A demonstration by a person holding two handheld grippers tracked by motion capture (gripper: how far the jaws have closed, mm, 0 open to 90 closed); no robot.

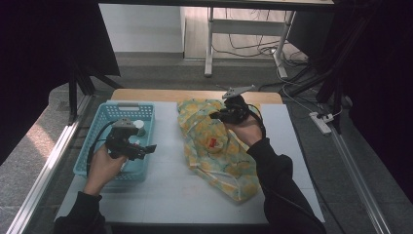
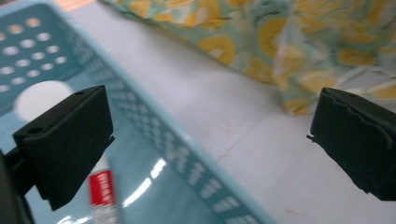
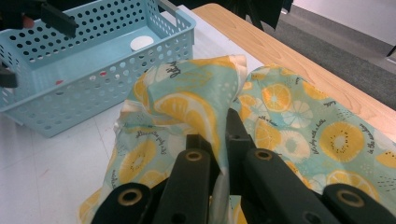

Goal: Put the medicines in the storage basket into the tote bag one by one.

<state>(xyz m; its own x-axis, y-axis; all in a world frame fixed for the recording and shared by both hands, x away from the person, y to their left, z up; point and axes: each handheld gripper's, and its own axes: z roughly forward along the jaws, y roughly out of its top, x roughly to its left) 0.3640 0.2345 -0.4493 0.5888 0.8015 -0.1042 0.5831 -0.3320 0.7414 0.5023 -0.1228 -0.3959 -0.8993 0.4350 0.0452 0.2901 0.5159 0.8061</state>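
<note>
A teal cloth bag printed with yellow lemon slices (image 1: 214,146) lies across the middle of the white table. My right gripper (image 1: 217,115) is shut on a raised fold of the bag's edge (image 3: 219,121), lifting it a little above the table. My left gripper (image 1: 148,148) is open and hovers over the right rim of the light-blue plastic basket (image 1: 108,111), its jaws wide apart with nothing between them. Inside the basket lie a white round lid (image 3: 141,43) and a white tube with a red label (image 2: 102,189).
The basket (image 3: 100,86) stands at the table's left side. A wooden table edge (image 1: 195,95) runs behind the white surface. Beyond it are a desk frame (image 1: 210,44), cables on the floor and a power strip (image 1: 321,122) at the right.
</note>
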